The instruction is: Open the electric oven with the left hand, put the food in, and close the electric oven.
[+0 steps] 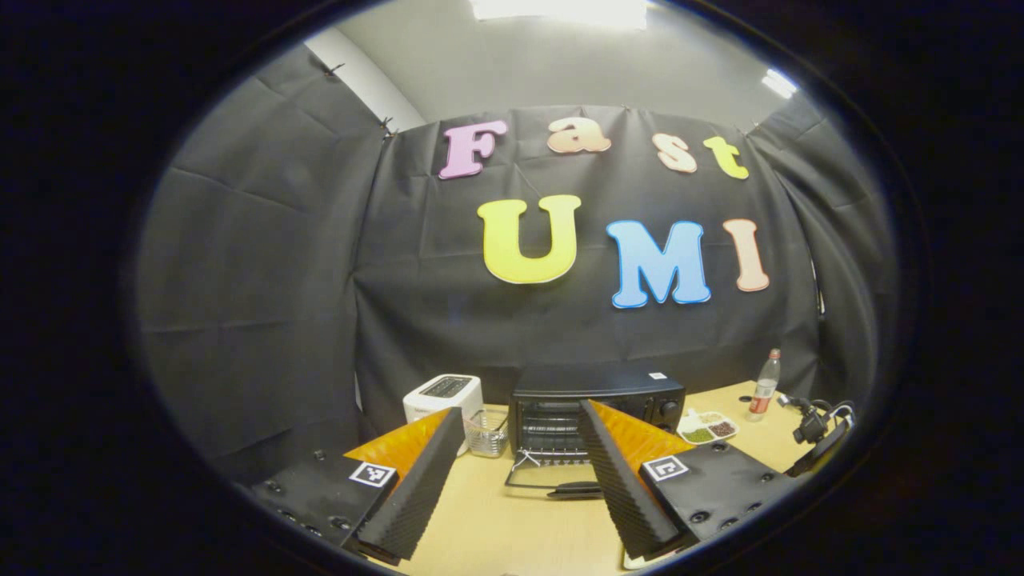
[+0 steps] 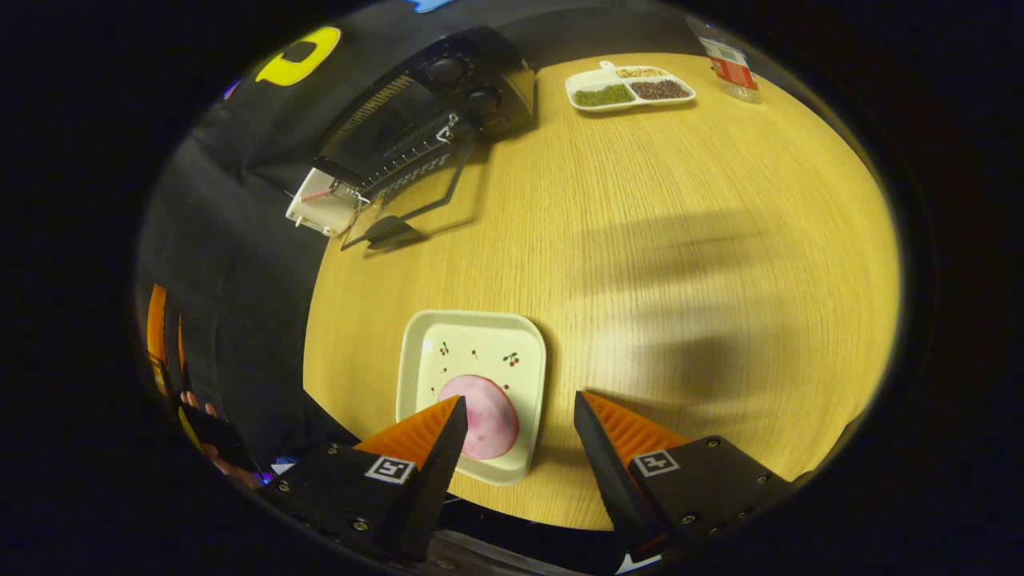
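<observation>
On the near edge of the surface (image 2: 640,240), a soft, light pink bun (image 2: 480,416) lies on a plate (image 2: 472,336) under the wide-open right tool (image 2: 518,416); grip its sides gently.

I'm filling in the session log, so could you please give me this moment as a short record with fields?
oven: on the table, door dropped open
food: pink round piece on a square plate at the table's near edge
left hand-held gripper: open, empty, raised, facing the oven
right hand-held gripper: open, above the plate, not gripping the food
also on table: toaster, divided dish, bottle
step: door opened, food not yet inside
</observation>
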The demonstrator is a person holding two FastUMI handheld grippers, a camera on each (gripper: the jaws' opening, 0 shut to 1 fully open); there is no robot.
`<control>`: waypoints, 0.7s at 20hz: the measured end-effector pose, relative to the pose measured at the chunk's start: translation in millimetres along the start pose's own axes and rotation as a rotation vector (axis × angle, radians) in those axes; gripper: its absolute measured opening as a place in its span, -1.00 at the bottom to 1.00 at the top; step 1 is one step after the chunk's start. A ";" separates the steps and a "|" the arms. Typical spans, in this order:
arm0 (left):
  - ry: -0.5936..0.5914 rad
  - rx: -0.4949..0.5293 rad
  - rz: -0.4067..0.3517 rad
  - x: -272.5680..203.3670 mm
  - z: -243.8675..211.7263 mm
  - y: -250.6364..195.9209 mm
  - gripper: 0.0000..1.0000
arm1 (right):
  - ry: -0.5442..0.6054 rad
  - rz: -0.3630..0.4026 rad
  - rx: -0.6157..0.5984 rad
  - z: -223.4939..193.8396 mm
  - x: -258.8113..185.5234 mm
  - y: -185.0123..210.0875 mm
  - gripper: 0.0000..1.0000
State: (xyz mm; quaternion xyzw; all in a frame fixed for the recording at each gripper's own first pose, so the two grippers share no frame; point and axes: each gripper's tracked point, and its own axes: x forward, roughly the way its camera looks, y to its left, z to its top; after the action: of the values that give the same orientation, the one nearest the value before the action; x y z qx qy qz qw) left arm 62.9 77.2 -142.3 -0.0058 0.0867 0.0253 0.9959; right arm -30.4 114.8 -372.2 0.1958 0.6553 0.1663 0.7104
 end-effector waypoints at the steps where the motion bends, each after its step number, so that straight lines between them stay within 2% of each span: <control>1: 0.004 0.000 0.000 0.1 -0.4 0.5 1.00 | 0.028 0.001 0.008 -4.8 2.7 -1.6 0.68; 2: 0.007 0.001 0.000 1.0 -2.2 0.6 1.00 | 0.032 0.008 0.022 -5.1 7.3 -1.6 0.68; 3: 0.008 0.002 0.003 3.1 -1.8 1.6 1.00 | 0.041 -0.021 0.031 -1.4 5.6 -9.2 0.56; 4: 0.008 0.001 0.002 3.9 -1.8 1.7 1.00 | 0.062 0.004 0.052 -3.7 11.3 -6.4 -0.27; 5: 0.006 -0.002 0.003 5.4 -0.9 1.1 1.00 | 0.077 0.010 0.068 -4.6 7.0 -3.9 -0.10; 7: 0.004 -0.009 -0.001 8.6 1.3 -0.5 1.00 | 0.090 0.018 0.063 -4.5 9.6 -3.0 -0.12; 8: 0.003 -0.010 -0.003 10.8 0.3 -2.2 0.93 | 0.092 0.010 0.051 -4.0 10.3 -5.7 -0.11; 9: 0.002 -0.009 -0.005 11.3 1.5 -3.4 0.93 | 0.076 -0.025 0.041 -5.9 17.5 -14.5 -0.11; 10: 0.001 -0.008 -0.007 14.0 0.4 -4.3 1.00 | 0.071 -0.044 0.051 -3.6 -2.8 -10.6 -0.52; 11: -0.002 -0.007 -0.009 14.2 2.4 -5.6 0.93 | 0.068 -0.035 0.051 -2.6 14.1 -13.6 -0.92; 14: 0.000 -0.005 -0.016 18.4 0.8 -9.2 1.00 | 0.055 -0.035 0.049 -1.1 15.3 -14.1 -0.95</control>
State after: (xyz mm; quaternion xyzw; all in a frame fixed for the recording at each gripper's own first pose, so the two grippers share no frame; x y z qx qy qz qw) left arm 81.6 68.9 -144.6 -0.0090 0.0864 0.0178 0.9961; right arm -30.5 110.2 -392.5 0.1971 0.6817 0.1432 0.6898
